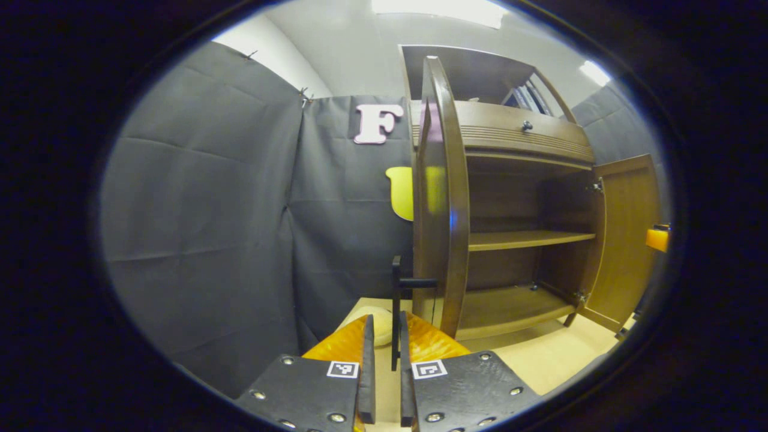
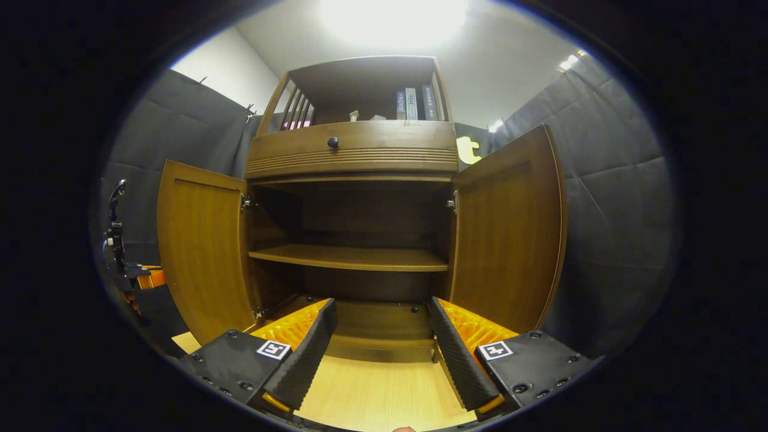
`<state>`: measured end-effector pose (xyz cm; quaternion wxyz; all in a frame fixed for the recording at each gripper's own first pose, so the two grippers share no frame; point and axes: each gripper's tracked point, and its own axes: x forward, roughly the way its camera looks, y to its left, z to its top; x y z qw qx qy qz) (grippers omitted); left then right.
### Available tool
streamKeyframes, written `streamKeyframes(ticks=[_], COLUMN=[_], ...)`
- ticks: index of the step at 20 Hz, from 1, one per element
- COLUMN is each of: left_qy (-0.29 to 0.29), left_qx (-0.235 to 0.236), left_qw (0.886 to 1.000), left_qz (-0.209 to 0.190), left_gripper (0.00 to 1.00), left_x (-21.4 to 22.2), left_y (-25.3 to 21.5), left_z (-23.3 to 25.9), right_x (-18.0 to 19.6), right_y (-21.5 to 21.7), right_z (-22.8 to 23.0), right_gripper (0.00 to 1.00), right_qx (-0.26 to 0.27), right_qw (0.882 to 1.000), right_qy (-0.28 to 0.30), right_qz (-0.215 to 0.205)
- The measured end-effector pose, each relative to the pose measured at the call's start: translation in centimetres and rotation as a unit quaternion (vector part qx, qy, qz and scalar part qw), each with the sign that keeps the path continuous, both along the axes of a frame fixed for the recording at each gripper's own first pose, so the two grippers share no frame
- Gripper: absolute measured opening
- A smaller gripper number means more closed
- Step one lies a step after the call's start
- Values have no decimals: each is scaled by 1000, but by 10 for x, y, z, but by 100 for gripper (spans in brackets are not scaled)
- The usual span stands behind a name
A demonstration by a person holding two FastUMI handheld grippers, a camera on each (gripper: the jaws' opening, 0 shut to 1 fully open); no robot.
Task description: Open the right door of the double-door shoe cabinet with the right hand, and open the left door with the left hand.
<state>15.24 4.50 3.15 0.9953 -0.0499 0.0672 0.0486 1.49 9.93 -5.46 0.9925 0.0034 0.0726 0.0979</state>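
While clamped on the thin dark door handle (image 1: 396, 312) at bottom centre of the left gripper view, left gripper (image 1: 384, 366) holds with both fingers pressed against the bar. Just beyond, left door (image 1: 441, 198) swung wide, seen edge-on up the middle of the frame. Farther right, shoe cabinet (image 1: 528, 150) interior exposed, with a single shelf (image 1: 528, 240) across it and the right door (image 1: 627, 240) standing open at the far right edge.

Low in the right gripper view, right gripper (image 2: 381, 342) released, fingers spread wide apart over the pale wooden floor (image 2: 378, 390), gripping nothing. Past them, cabinet cavity open at frame centre, doors flung out to either side. Above, a drawer front with a small round knob (image 2: 333, 143). At top centre, books (image 2: 414, 103) upright in the open upper compartment. At left edge, the other gripper small beside the door.
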Motion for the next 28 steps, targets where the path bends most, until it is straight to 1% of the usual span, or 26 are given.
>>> streamKeyframes(ticks=[1, 2, 5, 8, 12, 15, 20, 23, 24, 26, 28], left_qy=[-1, -3, -6, -20, -39, -50, -57, -61, -62, -67, -70], left_qx=[2, 2, -7, 2, 4, 4, 4, 13, 16, 23, 23], left_qw=[1000, 1000, 1000, 999, 999, 999, 998, 998, 998, 997, 997], left_qz=[9, 18, 29, 30, 16, 3, -1, -6, -10, -6, -6], left_gripper=[19, 16, 17, 19, 19, 16, 15, 15, 19, 26, 33], left_x=[0, 0, 0, 0, 2, 6, 4, 2, 3, 5, 6], left_y=[2, 5, 3, 5, 1, -7, -11, -13, -14, -11, -12], left_z=[0, 1, 4, 8, 17, 24, 30, 32, 33, 35, 36], right_x=[0, -1, -4, -12, -26, -37, -57, -66, -68, -69, -69], right_y=[-2, -5, -17, -34, -54, -66, -82, -91, -93, -97, -100], right_z=[4, 7, 9, 19, 29, 33, 33, 31, 31, 34, 35], right_gripper=[97, 98, 97, 97, 96, 98, 97, 97, 97, 98, 96], right_qx=[-2, -6, -12, -7, -6, -10, -7, -4, -3, -3, -1], right_qw=[1000, 1000, 1000, 1000, 1000, 999, 999, 999, 999, 999, 999], right_qy=[-5, -10, -8, -16, -23, -28, -26, -22, -22, -23, -24], right_qz=[0, -2, 0, -9, -21, -28, -33, -34, -34, -34, -34])
